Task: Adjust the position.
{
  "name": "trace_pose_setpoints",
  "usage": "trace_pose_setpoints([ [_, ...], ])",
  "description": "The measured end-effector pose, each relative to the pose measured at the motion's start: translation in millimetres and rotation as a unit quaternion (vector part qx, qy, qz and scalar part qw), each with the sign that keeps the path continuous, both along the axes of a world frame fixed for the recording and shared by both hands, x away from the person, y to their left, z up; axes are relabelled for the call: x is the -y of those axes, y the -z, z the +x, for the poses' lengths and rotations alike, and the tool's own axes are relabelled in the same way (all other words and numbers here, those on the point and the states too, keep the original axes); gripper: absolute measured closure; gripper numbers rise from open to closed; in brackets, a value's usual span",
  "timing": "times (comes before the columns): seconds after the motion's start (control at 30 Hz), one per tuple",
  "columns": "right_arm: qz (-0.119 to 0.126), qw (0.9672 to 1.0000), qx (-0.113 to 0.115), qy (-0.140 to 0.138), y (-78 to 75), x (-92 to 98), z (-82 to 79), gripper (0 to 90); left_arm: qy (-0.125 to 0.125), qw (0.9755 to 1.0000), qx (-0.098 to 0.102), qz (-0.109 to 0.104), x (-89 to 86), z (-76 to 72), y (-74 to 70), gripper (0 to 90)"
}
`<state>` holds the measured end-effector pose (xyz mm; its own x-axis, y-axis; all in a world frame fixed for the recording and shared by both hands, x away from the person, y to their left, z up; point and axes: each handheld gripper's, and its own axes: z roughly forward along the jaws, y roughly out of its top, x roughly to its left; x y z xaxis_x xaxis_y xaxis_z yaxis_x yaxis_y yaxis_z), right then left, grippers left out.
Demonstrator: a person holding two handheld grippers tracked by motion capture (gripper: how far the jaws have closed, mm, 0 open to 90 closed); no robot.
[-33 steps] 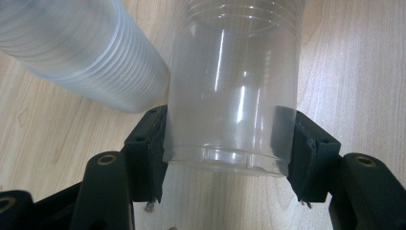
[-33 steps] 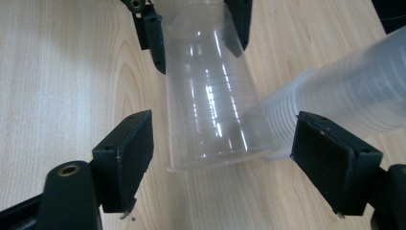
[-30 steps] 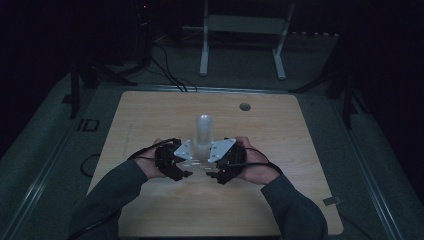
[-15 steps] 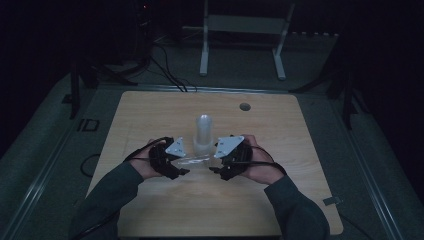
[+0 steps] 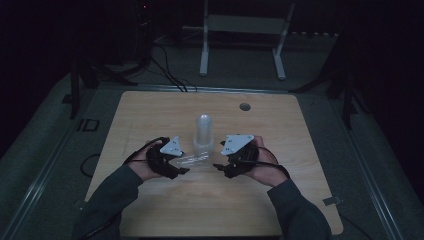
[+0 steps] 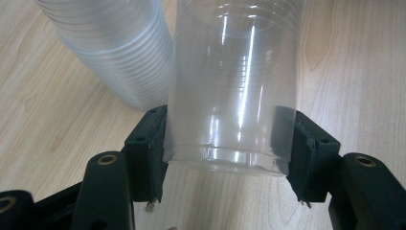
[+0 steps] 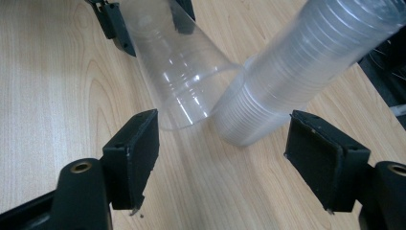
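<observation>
Both forearms reach in from the near edge, hands low over the surface (image 5: 150, 110). The left hand-held gripper (image 5: 181, 166) clamps a clear cup (image 6: 234, 96) lying sideways. The right hand-held gripper (image 5: 220, 167), empty, has just been closing. Beyond stands the cup stack (image 5: 203, 132).

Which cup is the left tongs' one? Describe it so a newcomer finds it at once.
Start at the wooden table and find the upside-down stack of clear cups near its middle. Just in front of the stack, a single clear cup is clamped at its base end between the black pads of the left tongs. Unlike the stack, it is one see-through cup held on its side, not standing.
</observation>
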<state>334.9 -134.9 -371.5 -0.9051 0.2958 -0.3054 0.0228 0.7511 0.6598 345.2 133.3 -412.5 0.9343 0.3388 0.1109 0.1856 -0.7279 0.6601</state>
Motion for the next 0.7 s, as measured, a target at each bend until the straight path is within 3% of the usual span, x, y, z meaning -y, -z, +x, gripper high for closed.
trace_pose_setpoints([
  [0.43, 0.015, 0.9998, -0.003, 0.015, 4.4, 7.8, 0.6, 26.8, -0.01, 0.9991, 0.004, -0.041, -6.8, -1.8, 0.2, 40.3],
  [0.7, 0.019, 0.9996, -0.006, 0.019, 7.9, 10.4, 0.3, 26.8, -0.022, 0.9969, 0.005, -0.075, -11.2, -2.7, 2.5, 40.4],
])
